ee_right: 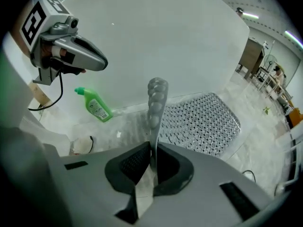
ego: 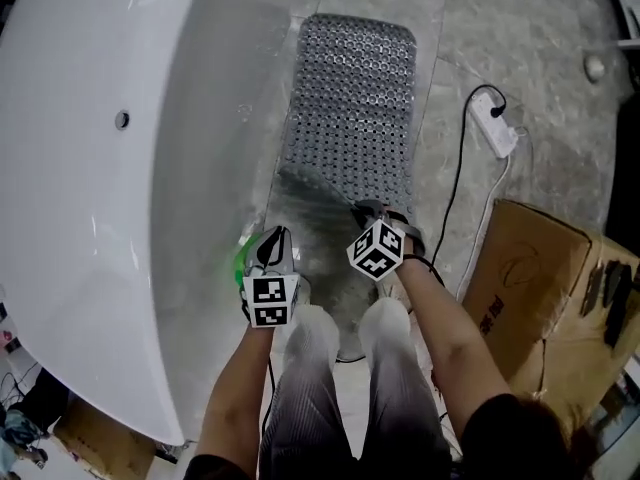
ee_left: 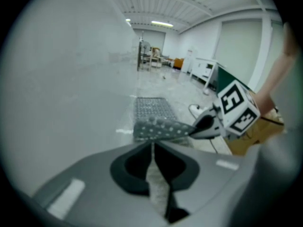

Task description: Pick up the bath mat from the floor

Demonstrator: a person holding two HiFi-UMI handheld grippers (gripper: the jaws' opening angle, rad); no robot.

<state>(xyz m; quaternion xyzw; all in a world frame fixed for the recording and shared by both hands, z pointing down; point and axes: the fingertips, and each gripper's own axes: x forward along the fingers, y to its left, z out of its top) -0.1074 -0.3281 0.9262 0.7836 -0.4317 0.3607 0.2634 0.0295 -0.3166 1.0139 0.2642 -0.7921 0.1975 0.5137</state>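
The grey perforated bath mat lies on the stone floor beside the white bathtub. Its near edge is raised and folded up. My right gripper is shut on that near corner, and in the right gripper view the mat's studded edge stands upright between the pressed pads, with the rest of the mat flat beyond. My left gripper hovers to the left, close to the tub wall. In the left gripper view its jaws meet with nothing between them, and the lifted mat shows ahead with the right gripper on it.
A green bottle lies on the floor by the tub, near the left gripper. A white power strip with a black cable sits right of the mat. A cardboard box stands at the right. The person's legs are below the grippers.
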